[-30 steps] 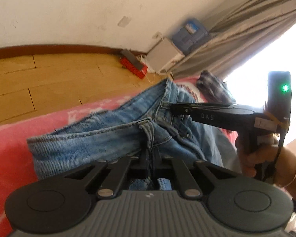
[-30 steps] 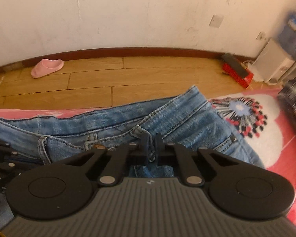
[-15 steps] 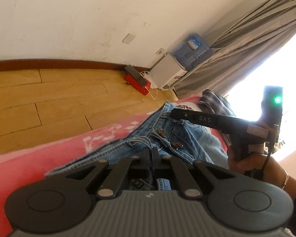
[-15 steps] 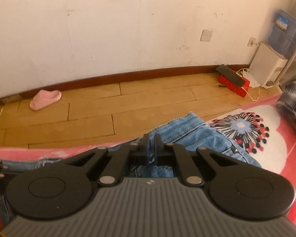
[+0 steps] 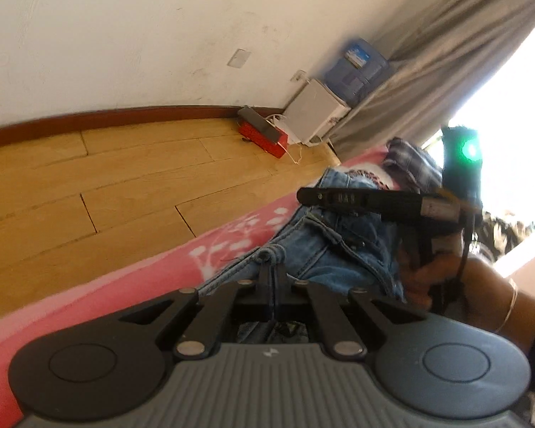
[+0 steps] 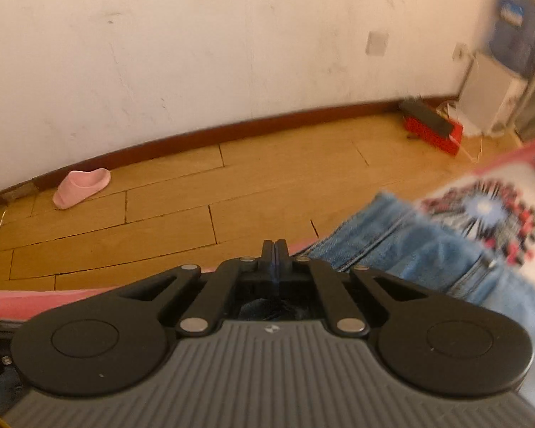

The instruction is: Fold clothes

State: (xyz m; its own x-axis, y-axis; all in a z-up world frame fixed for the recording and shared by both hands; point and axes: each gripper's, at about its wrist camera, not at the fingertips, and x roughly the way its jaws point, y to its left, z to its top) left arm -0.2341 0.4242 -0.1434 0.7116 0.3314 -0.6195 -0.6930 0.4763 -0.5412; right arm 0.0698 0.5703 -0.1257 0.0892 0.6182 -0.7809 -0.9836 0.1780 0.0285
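Jeans (image 5: pixel 339 249): bunched on the pink bedspread (image 5: pixel 125 285), near its floor-side edge
Left gripper (image 5: pixel 274 274): clamped on a denim seam
Right gripper (image 6: pixel 274 249): pressed together, denim barely showing between its fingers
Risk: thin hold slips, fold sags floorward
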